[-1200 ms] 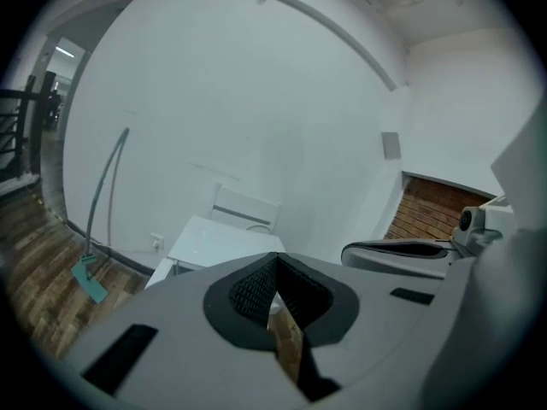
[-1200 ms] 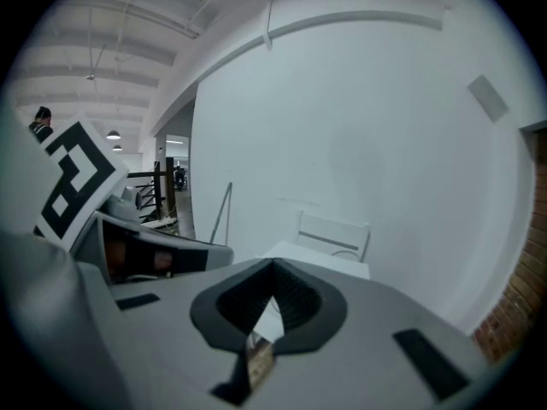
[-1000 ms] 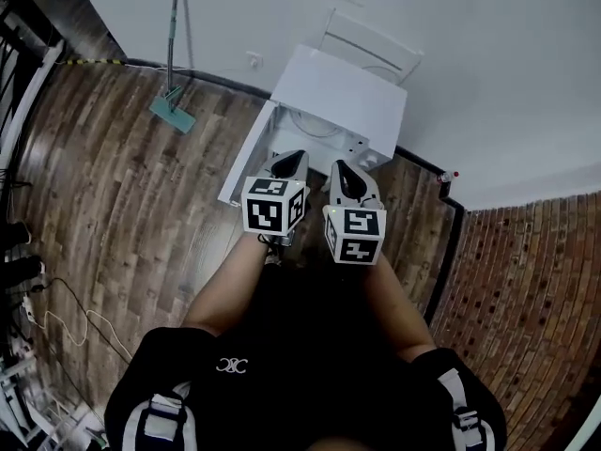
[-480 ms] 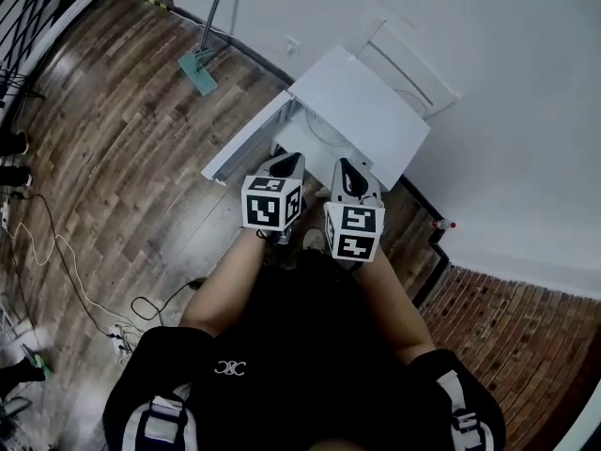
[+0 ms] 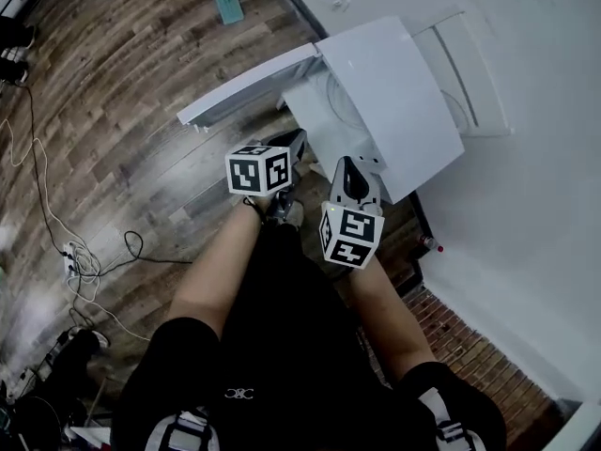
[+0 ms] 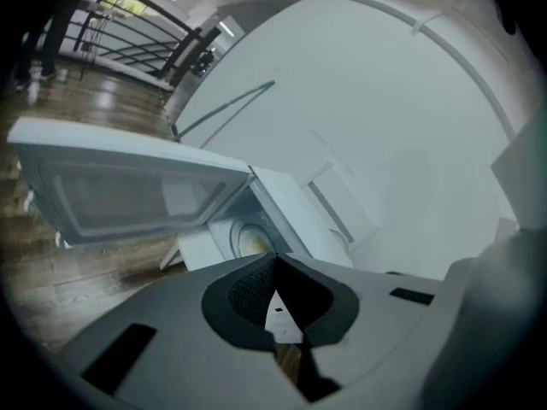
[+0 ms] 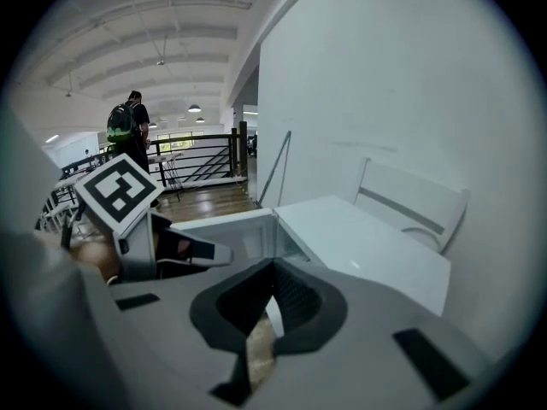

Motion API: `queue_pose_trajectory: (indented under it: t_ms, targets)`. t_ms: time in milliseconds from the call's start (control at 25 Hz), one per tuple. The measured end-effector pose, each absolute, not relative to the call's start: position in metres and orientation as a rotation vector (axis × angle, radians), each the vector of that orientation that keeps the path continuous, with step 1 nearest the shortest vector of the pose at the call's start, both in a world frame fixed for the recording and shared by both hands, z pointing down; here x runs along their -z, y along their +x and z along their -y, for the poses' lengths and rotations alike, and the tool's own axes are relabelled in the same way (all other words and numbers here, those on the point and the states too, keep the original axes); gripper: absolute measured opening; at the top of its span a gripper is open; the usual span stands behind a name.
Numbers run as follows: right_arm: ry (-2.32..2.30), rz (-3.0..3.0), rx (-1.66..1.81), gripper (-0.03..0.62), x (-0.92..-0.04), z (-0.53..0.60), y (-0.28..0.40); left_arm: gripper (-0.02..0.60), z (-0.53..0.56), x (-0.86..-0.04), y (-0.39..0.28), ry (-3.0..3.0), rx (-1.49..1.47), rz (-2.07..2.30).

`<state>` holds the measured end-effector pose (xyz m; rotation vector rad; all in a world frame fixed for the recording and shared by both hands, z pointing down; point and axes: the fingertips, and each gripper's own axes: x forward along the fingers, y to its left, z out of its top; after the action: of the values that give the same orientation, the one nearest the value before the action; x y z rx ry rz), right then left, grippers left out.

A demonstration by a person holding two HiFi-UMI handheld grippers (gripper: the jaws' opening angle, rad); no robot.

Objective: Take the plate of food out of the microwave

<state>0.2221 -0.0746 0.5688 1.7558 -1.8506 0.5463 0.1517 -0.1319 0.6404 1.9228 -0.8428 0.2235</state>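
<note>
Tongs first: left tongs were clenched on nothing, and right tongs were likewise closed and empty. Both were held side by side, short of the open microwave.

Plate of food sat inside the cavity, seen only partly past the door frame. It showed as a pale round rim with something yellowish on it; what the food was could not be told.

- Handling, judged: rigid and brittle, ceramic or glass by its look. The rim looked smooth, so apt to slip in narrow pads. Loose food would slide if the plate tipped.
- Best hold, judged: the near rim, pads above and below. The second tongs should take the rim further round to keep it level.

Door stood swung wide to the left, leaving the mouth free. The microwave sat low by the wooden floor, against a white wall; whether it stood directly on the boards could not be told. Cables lay on the floor, well apart from it.
</note>
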Motion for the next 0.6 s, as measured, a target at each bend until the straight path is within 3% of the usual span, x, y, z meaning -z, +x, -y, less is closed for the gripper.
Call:
queue_pose_trajectory:
  t_ms: [160, 200, 400, 520, 600]
  targets:
    - [1.722, 1.841, -0.579, 0.006, -0.634, 0.076, 0.225, 0.013, 0.149, -0.700, 0.167, 1.819, -0.140, 0.789]
    - [1.714, 1.834, -0.576, 0.006, -0.650, 0.078, 0.227, 0.065, 0.153, -0.713, 0.174, 1.801, -0.114, 0.762]
    - [1.669, 1.806, -0.657, 0.006, -0.716, 0.071, 0.237, 0.172, 0.166, -0.776, 0.207, 1.721, -0.056, 0.701]
    - [1.646, 1.783, -0.678, 0.006, -0.740, 0.059, 0.244, 0.308, 0.173, -0.803, 0.235, 1.694, -0.060, 0.669]
    - [1.633, 1.767, -0.684, 0.006, -0.752, 0.049, 0.249, 0.321, 0.179, -0.819, 0.251, 1.685, -0.093, 0.678]
